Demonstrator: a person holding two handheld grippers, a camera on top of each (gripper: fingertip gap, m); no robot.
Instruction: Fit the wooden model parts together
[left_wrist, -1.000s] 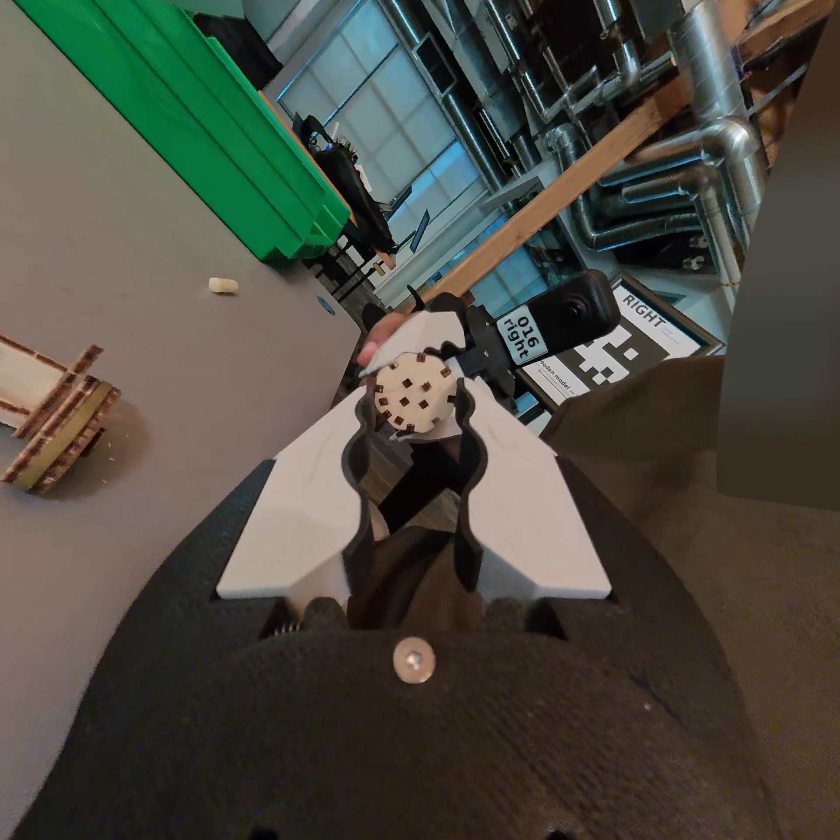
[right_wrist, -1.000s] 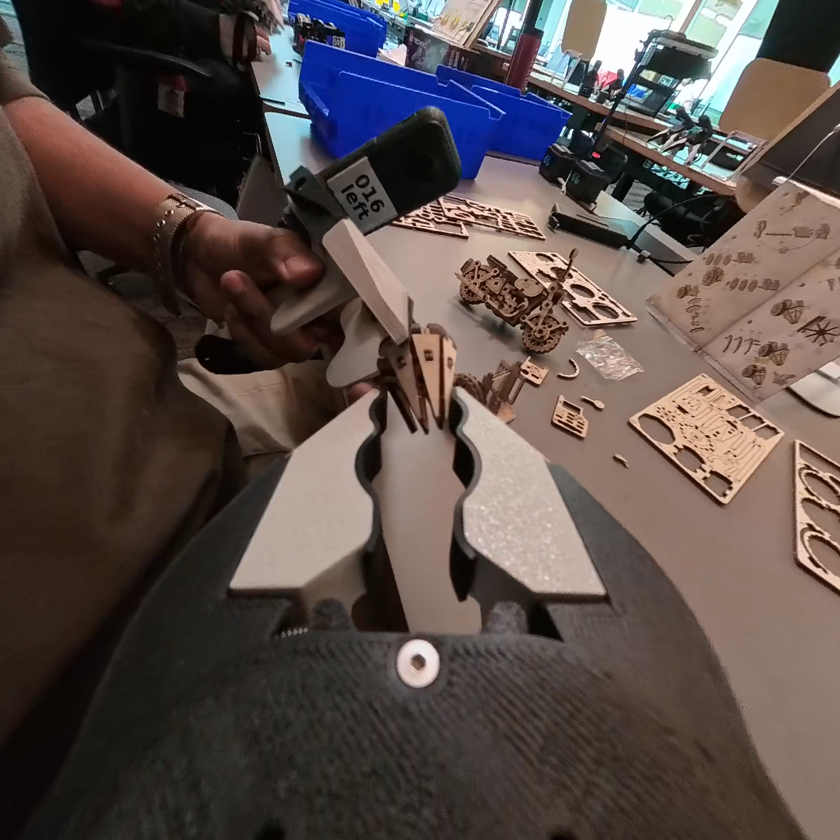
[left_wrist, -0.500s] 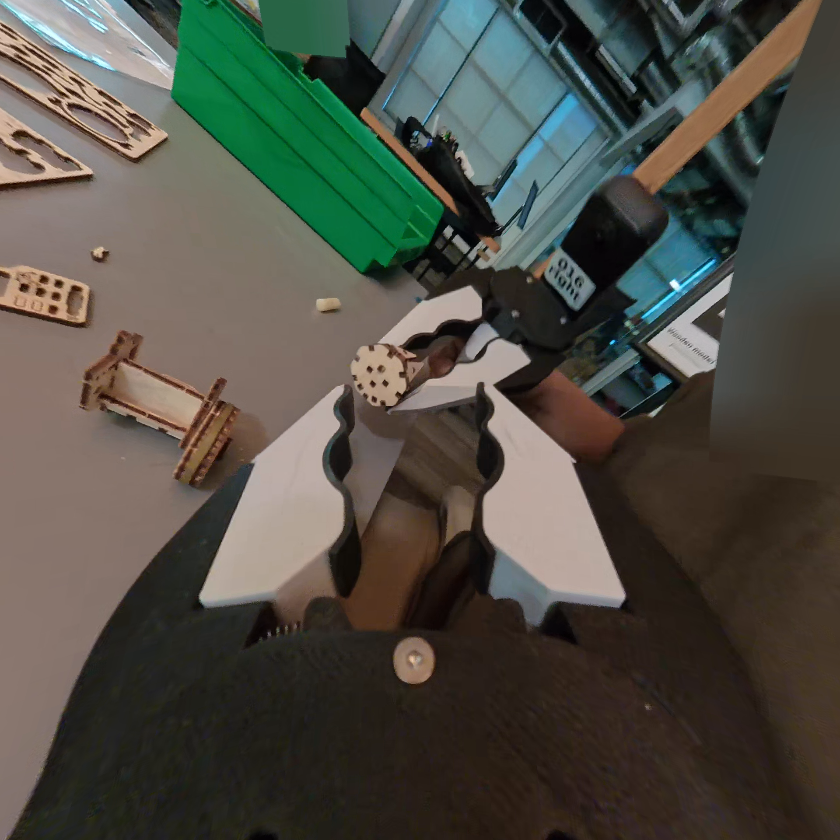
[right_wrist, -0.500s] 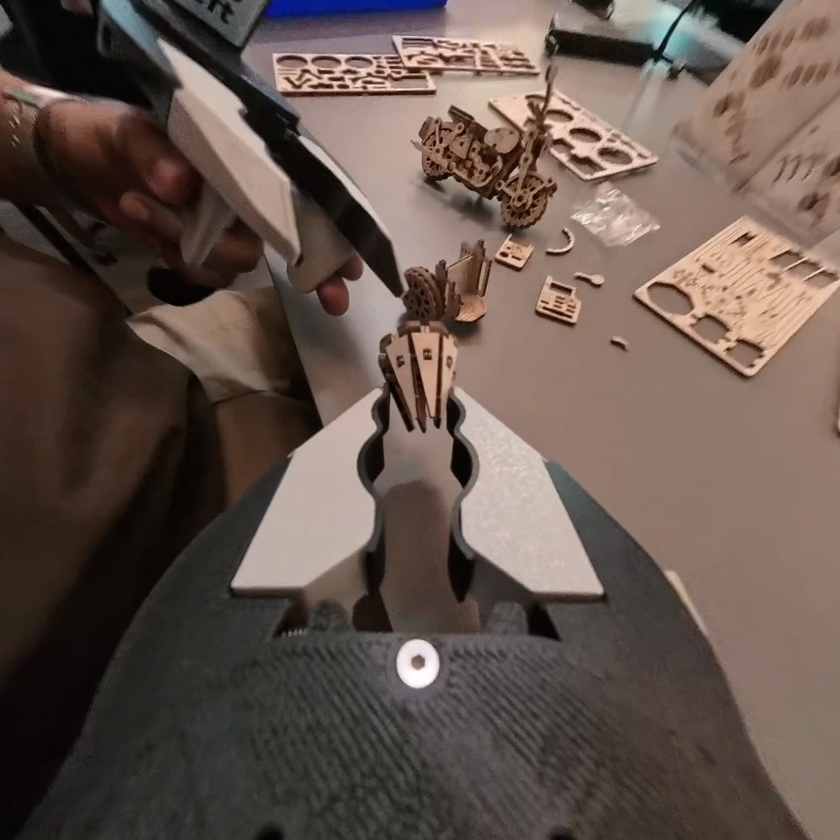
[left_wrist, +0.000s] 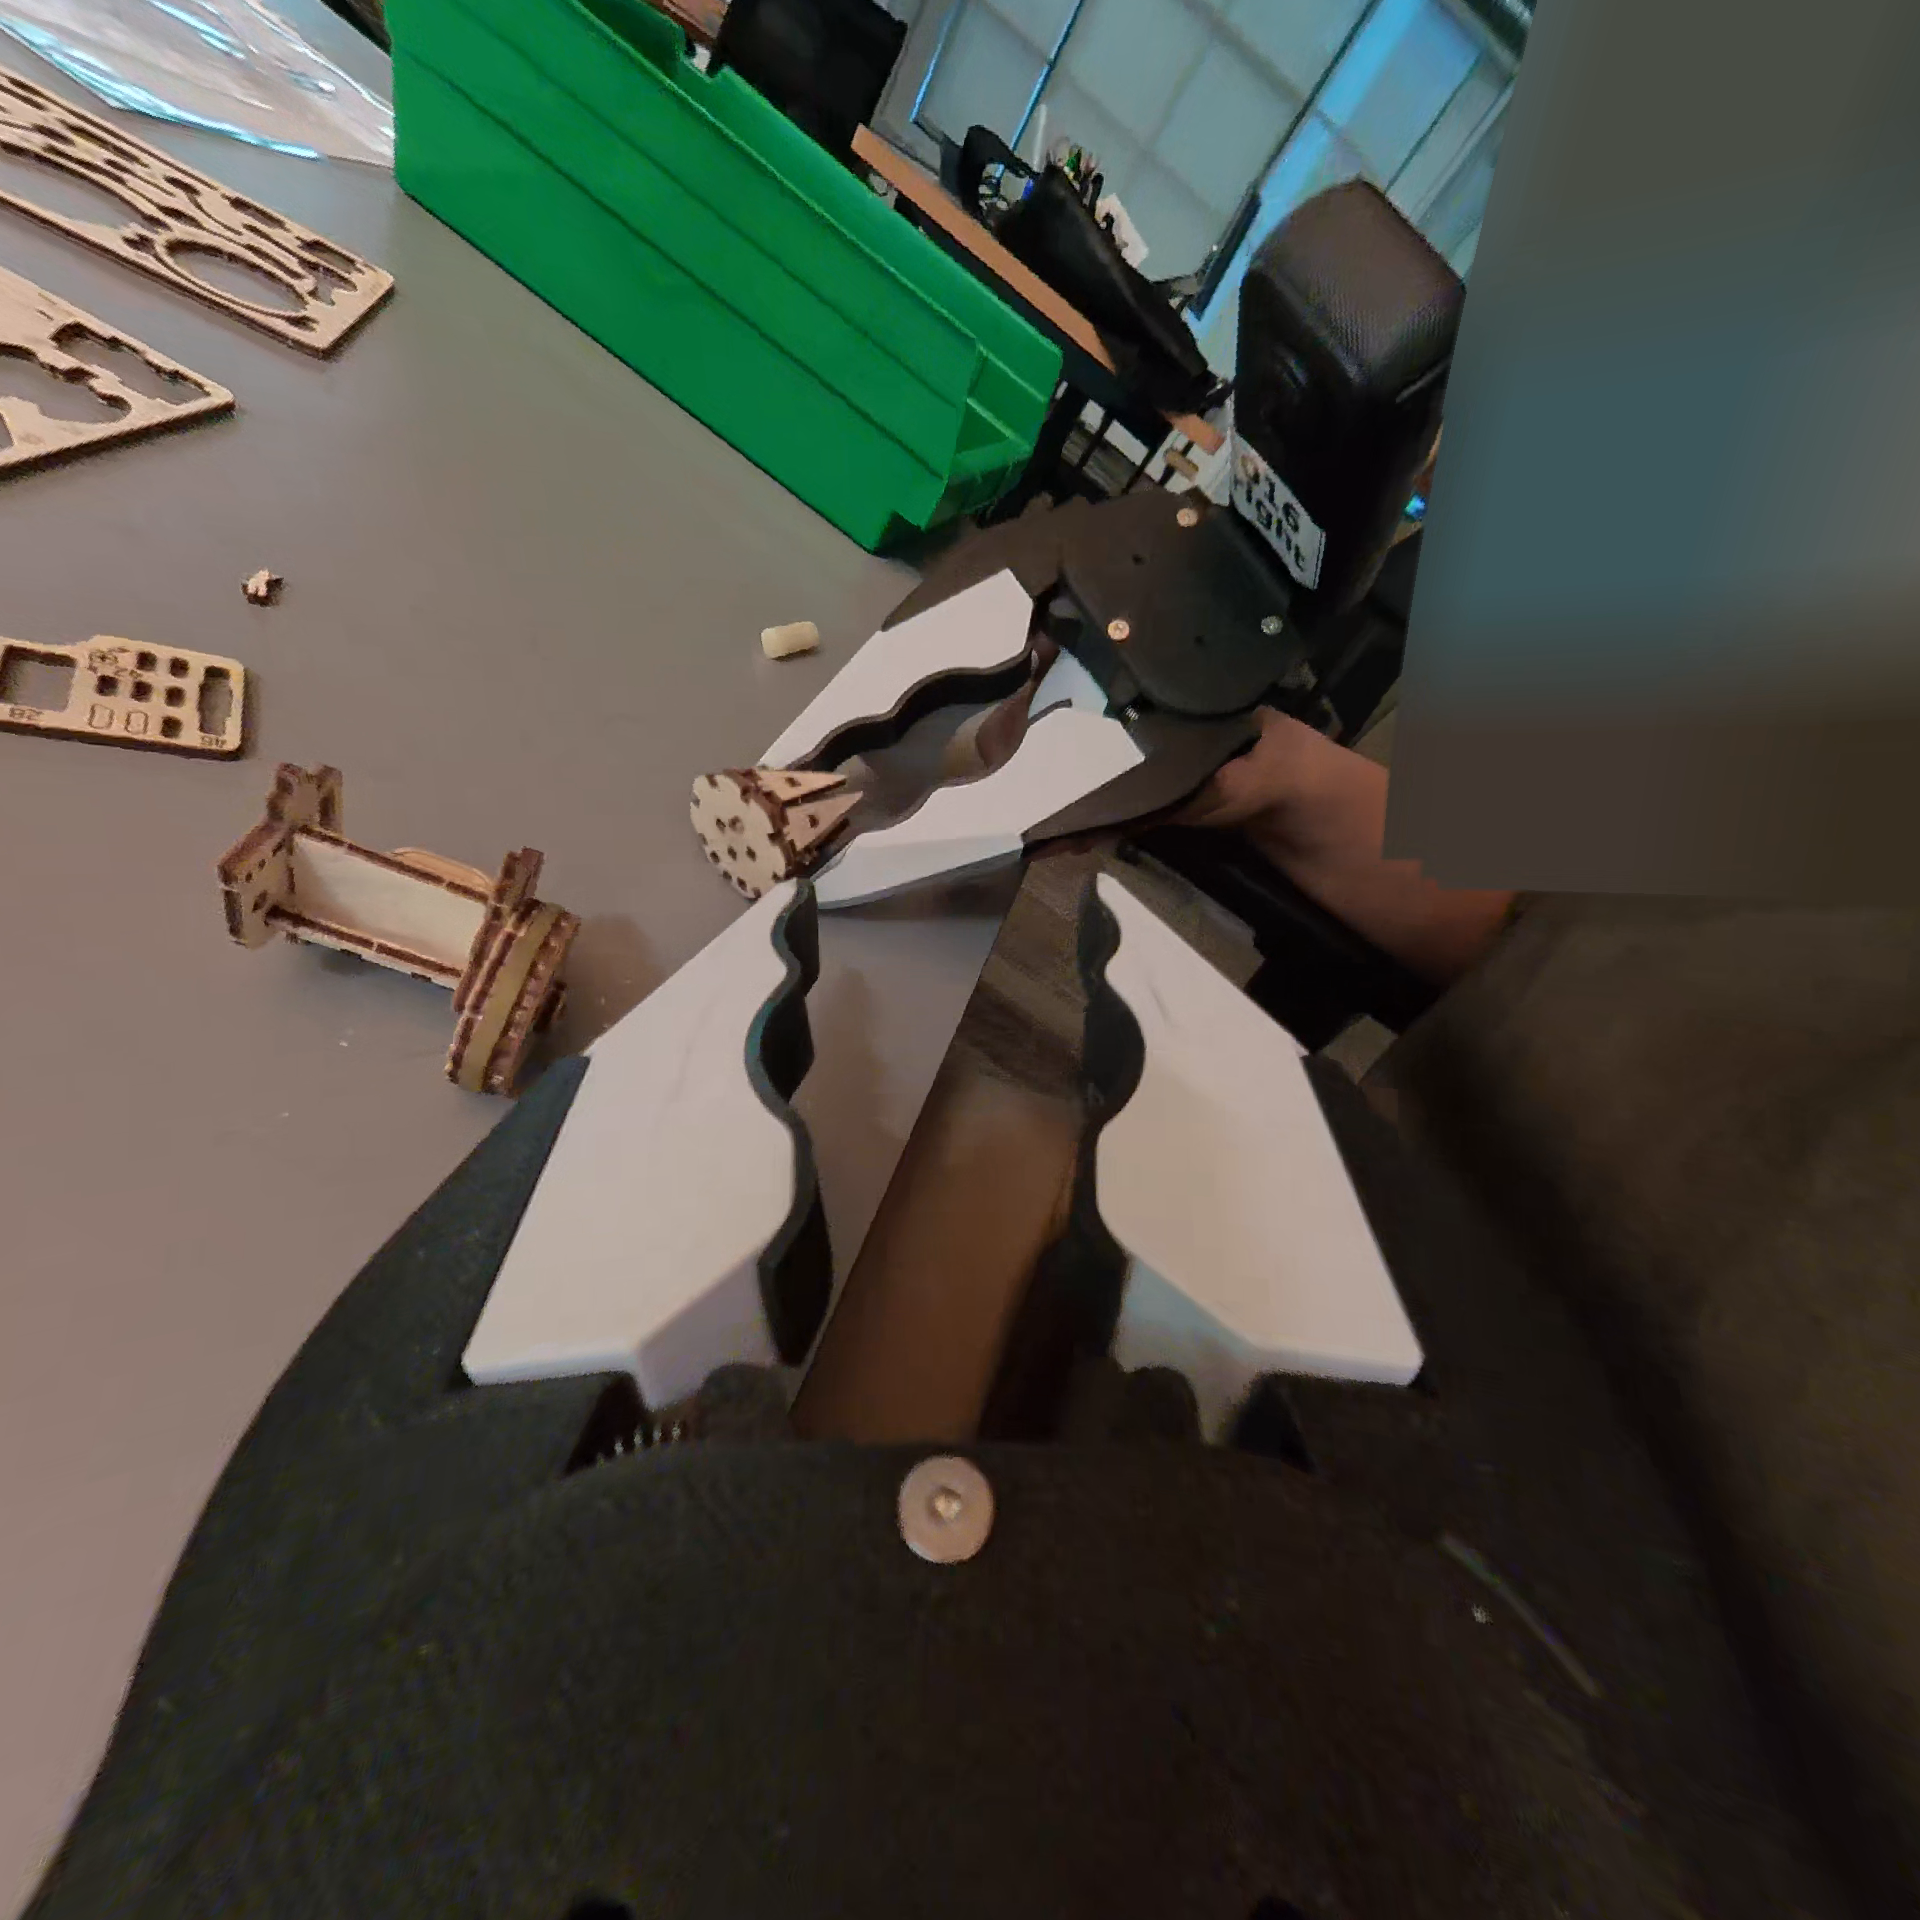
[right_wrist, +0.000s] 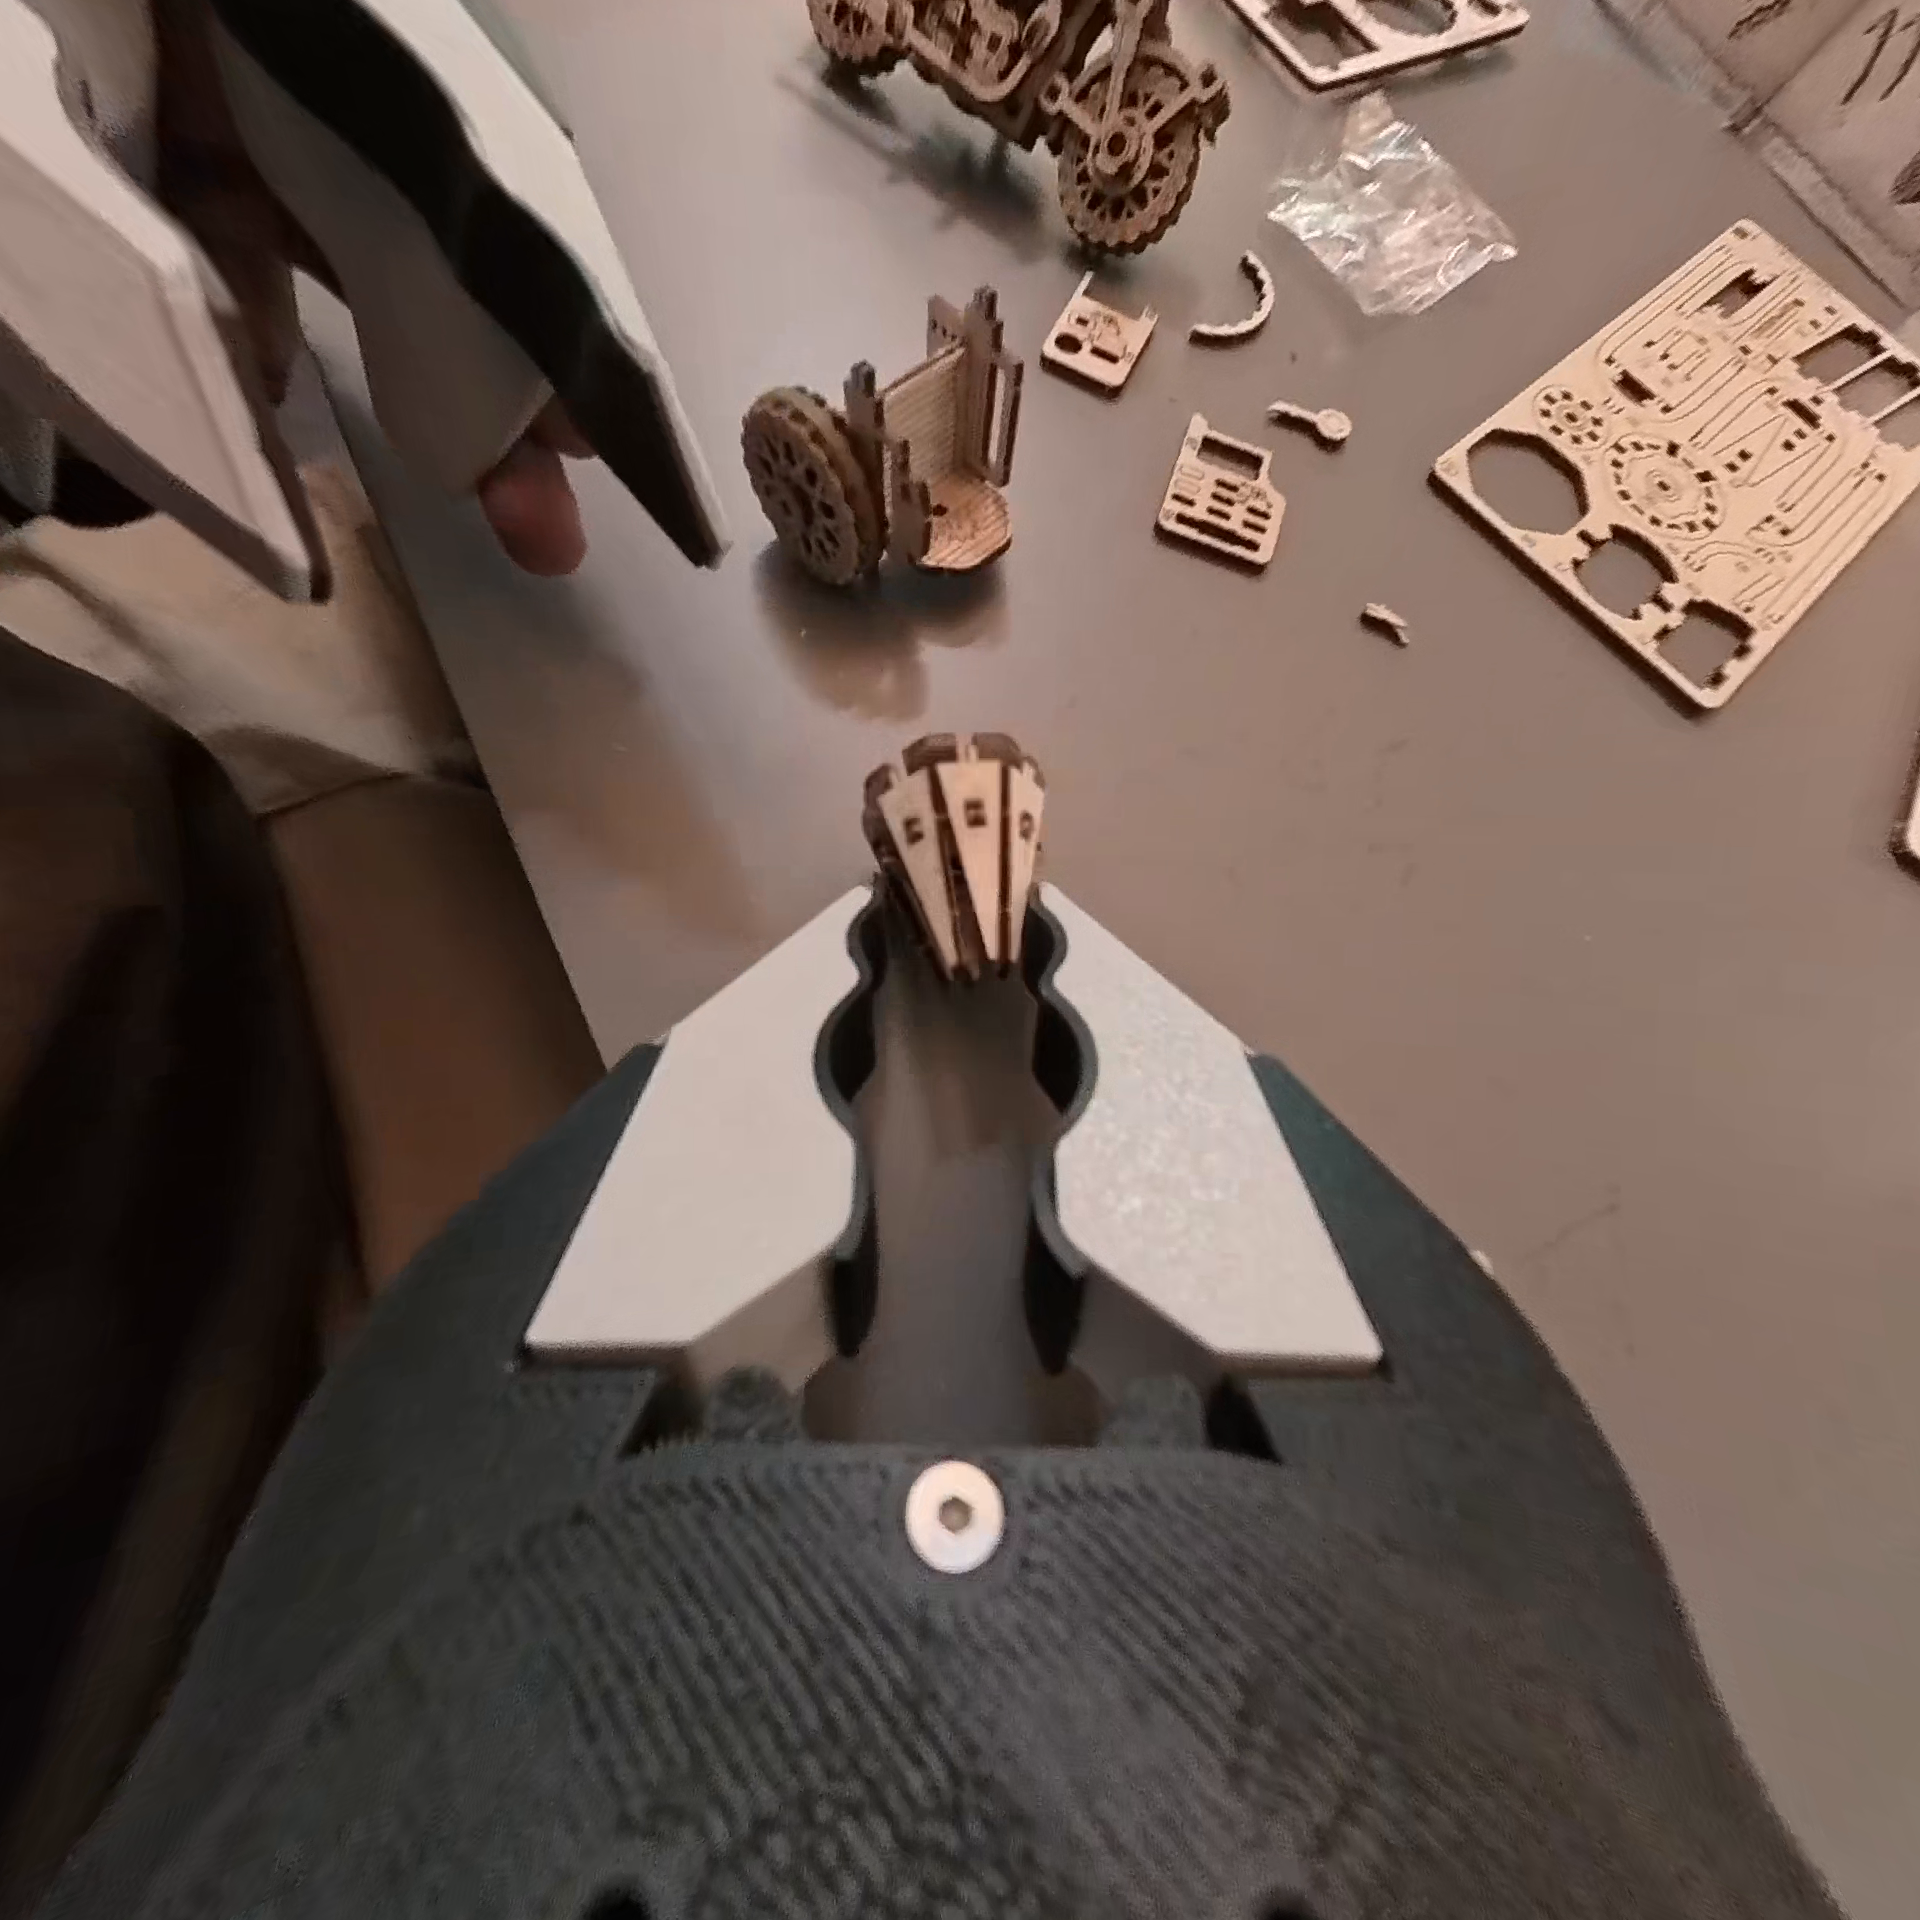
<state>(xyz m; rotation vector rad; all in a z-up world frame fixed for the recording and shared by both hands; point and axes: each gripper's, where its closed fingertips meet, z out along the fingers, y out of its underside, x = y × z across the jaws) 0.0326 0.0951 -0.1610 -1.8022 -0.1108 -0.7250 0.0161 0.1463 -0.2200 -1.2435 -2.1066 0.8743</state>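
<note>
Right claw (right_wrist: 951, 925): clamped on the narrow end of the cone-shaped wooden part (right_wrist: 954, 852), held just above the worktop (right_wrist: 1351, 935).
Left claw (left_wrist: 945, 925): jaws spread, gripping nothing.
Wheeled wooden subassembly (right_wrist: 883, 468): on the worktop, ahead of the right claw, apart from it.
Wooden motorcycle (right_wrist: 1039, 94): farther ahead.

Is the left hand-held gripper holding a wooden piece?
No, the left hand-held gripper is open and empty; the cone-shaped wooden piece sits in the right hand-held gripper.
</note>
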